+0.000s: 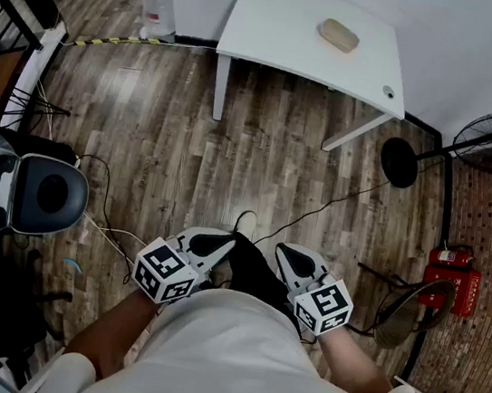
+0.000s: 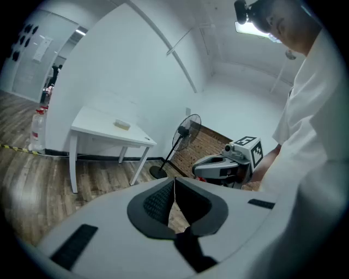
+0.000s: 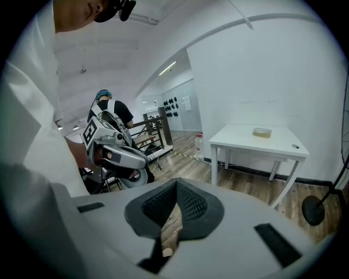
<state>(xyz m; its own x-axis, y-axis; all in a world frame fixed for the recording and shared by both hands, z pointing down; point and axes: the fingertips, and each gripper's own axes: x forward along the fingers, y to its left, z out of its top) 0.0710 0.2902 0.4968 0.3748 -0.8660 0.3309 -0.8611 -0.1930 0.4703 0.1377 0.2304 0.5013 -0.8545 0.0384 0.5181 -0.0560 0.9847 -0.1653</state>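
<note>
Wooden floor (image 1: 166,115), white table (image 1: 281,22) far; left hand-held gripper (image 1: 225,241), right hand-held gripper (image 1: 284,250) near: both closed, empty; best held apart.

One small block (image 1: 339,35) is seen, laid flat on the white tabletop (image 1: 271,30). It is tan and low, it is longer than it is wide, and its corners are rounded. It is placed a little to the right of the tabletop's middle, about halfway between the far edge by the wall and the near edge. It is turned a bit, so that one short end is pointed toward the near right corner. It is set well apart from all four edges. What it is made of cannot be told.
</note>
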